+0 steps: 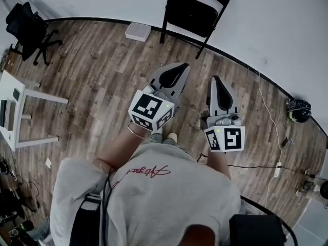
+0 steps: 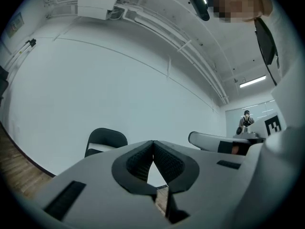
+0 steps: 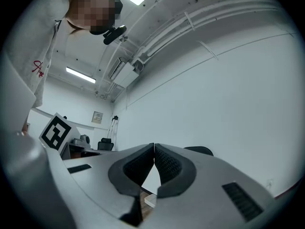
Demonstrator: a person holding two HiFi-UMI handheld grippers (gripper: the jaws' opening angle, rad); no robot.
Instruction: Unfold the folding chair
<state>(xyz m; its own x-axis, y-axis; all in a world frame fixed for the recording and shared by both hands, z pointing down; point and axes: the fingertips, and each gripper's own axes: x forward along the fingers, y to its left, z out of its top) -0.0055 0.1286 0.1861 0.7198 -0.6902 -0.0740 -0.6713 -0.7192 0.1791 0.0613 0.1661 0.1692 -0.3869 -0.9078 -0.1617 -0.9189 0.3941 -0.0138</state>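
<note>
The black folding chair (image 1: 195,12) stands against the white wall at the far edge of the wood floor, its seat looking flat against its frame. In the left gripper view the chair (image 2: 106,140) shows just left of the jaws; in the right gripper view its top (image 3: 200,150) peeks over the right jaw. My left gripper (image 1: 177,69) and right gripper (image 1: 217,82) are held side by side in front of me, well short of the chair and pointing toward it. Both are shut with nothing between the pads, as seen at the left gripper (image 2: 153,143) and the right gripper (image 3: 154,147).
A flat white box (image 1: 138,31) lies on the floor left of the chair. A black office chair (image 1: 28,27) and a white table (image 1: 15,111) stand at the left. A cable (image 1: 266,111) and a dark round object (image 1: 299,109) lie at the right. Another person (image 2: 246,123) stands far off.
</note>
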